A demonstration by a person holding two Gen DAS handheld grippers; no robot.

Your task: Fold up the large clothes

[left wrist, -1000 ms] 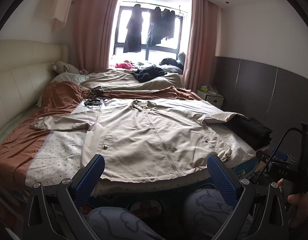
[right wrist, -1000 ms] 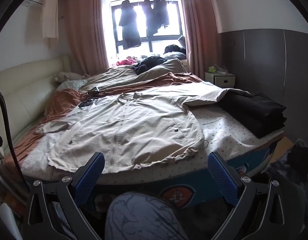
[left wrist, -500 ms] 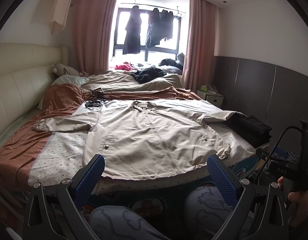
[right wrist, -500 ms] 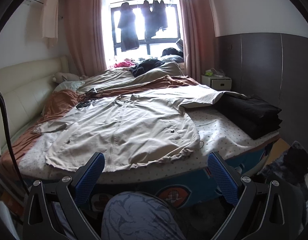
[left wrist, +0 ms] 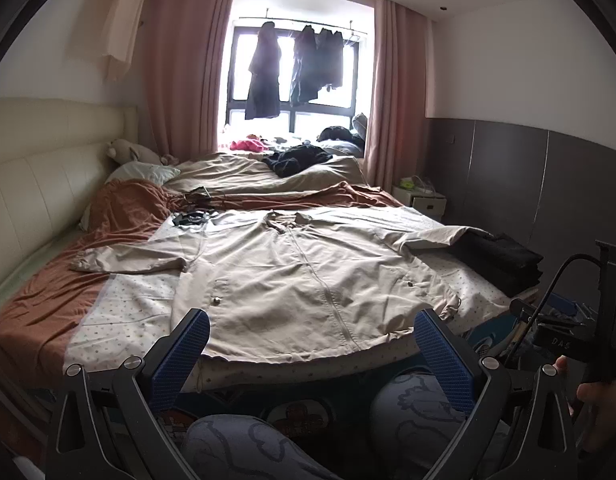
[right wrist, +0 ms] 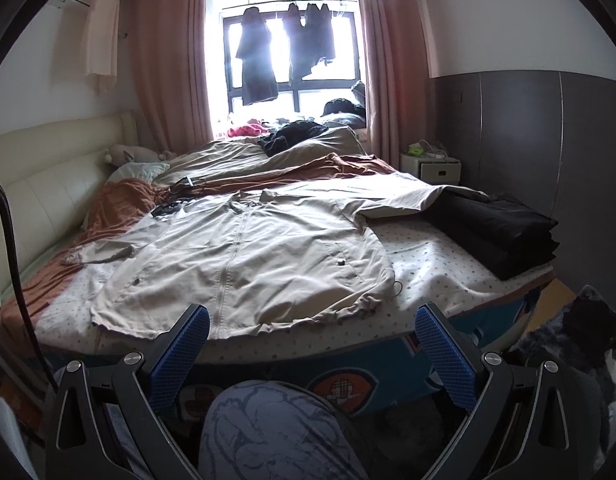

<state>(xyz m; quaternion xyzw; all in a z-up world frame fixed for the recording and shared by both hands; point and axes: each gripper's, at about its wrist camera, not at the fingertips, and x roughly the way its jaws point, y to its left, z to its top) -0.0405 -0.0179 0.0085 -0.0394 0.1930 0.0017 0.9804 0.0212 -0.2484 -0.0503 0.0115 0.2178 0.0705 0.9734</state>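
Blue-padded fingers of the left hand-held gripper [left wrist: 311, 346] stand wide apart with nothing between them, held over the person's patterned trouser knees [left wrist: 419, 408] at the near edge of the bed [left wrist: 120, 312]. The right hand-held gripper [right wrist: 311, 346] is likewise spread wide and empty above one knee. Compared with a second ago, both views sit slightly farther back from the bed, and the jaws are spread as before. The beige jacket [left wrist: 300, 276] lies flat on the near part of the bed, zipped front up, hem toward the near edge, collar toward the far side, sleeves spread left and right. Its right sleeve runs onto a stack of folded black clothes [right wrist: 495, 232] at the right edge of the mattress. To the far left, a rust-brown blanket [left wrist: 124, 208] is bunched beside the headboard. Dark clothes [right wrist: 256, 64] hang at the far window.
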